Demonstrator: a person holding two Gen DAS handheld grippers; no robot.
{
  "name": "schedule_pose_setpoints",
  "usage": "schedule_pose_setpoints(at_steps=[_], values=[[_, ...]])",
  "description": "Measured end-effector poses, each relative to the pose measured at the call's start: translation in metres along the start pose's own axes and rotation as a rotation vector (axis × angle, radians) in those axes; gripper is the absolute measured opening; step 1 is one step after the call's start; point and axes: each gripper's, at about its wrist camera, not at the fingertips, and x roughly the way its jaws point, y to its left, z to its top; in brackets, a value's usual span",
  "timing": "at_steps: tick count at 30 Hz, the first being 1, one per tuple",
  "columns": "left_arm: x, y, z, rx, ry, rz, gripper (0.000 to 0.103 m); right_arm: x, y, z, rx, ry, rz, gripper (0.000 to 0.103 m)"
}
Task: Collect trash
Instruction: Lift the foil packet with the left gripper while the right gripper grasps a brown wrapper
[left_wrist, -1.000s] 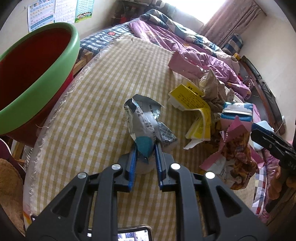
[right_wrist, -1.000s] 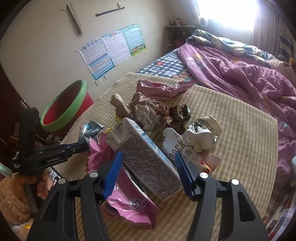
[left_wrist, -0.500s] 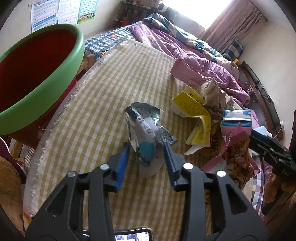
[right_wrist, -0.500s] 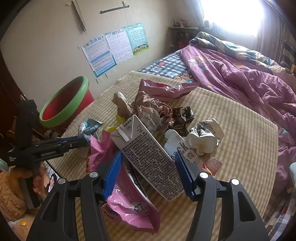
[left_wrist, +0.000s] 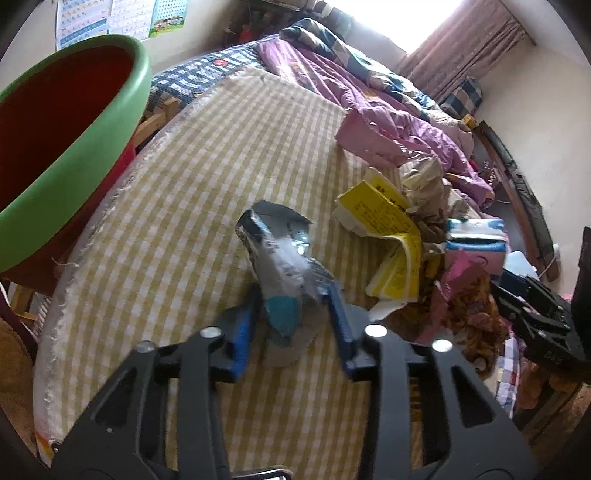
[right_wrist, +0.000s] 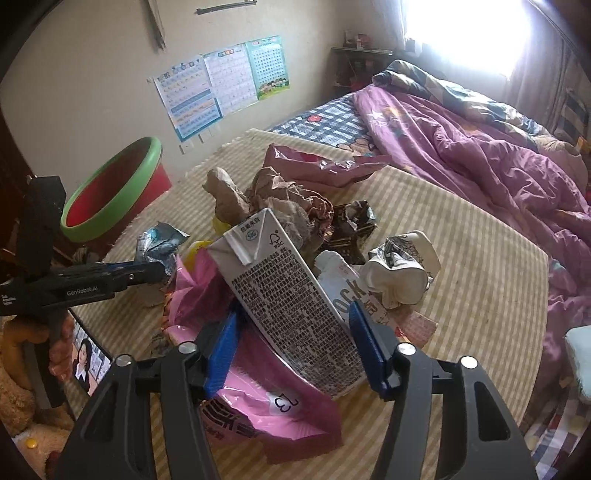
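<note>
A crumpled silver-blue wrapper (left_wrist: 282, 266) lies on the checked cloth, between the open jaws of my left gripper (left_wrist: 291, 314); it also shows in the right wrist view (right_wrist: 157, 245). My right gripper (right_wrist: 291, 332) is open around a grey milk carton (right_wrist: 280, 295) that leans on a pink bag (right_wrist: 258, 398). A red tub with a green rim (left_wrist: 55, 136) stands at the left, beyond the cloth's edge; in the right wrist view the tub (right_wrist: 110, 192) is far left.
A trash pile holds a yellow packet (left_wrist: 388, 225), brown crumpled paper (right_wrist: 280, 199), a white crumpled wrapper (right_wrist: 400, 266) and a pink pouch (right_wrist: 325, 166). A purple quilt (right_wrist: 480, 147) lies behind. A phone (right_wrist: 88, 360) lies at the near left edge.
My left gripper opened and let go of the silver-blue wrapper, which now lies loose between its jaws. My right gripper stayed open and shifted slightly around the carton.
</note>
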Motion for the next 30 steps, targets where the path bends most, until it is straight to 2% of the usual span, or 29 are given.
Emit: schedule_pose_setpoints(at_steps=[2, 4, 10, 15, 19, 25, 30], values=[[-0.005, -0.003, -0.001, 0.021, -0.018, 0.026, 0.028, -0.005, 0.001, -0.001, -0.003, -0.012, -0.004, 0.042], [-0.012, -0.003, -0.001, 0.020, -0.038, 0.031, 0.021, -0.012, 0.002, -0.002, -0.006, -0.034, -0.021, 0.039], [-0.053, 0.002, 0.005, 0.012, -0.164, 0.048, 0.021, -0.046, 0.018, 0.003, -0.061, -0.153, -0.130, 0.038], [-0.081, 0.005, 0.013, 0.016, -0.258, 0.075, 0.021, -0.069, 0.031, 0.008, -0.067, -0.288, -0.241, 0.038], [-0.087, 0.009, 0.013, 0.014, -0.273, 0.082, 0.021, -0.052, 0.027, 0.011, -0.051, -0.212, -0.195, 0.039], [-0.084, 0.016, 0.012, 0.008, -0.254, 0.083, 0.021, -0.030, 0.012, 0.009, 0.067, -0.134, -0.140, 0.039], [-0.083, 0.021, 0.012, 0.005, -0.248, 0.082, 0.021, -0.038, 0.020, 0.003, 0.090, -0.156, -0.134, 0.039]])
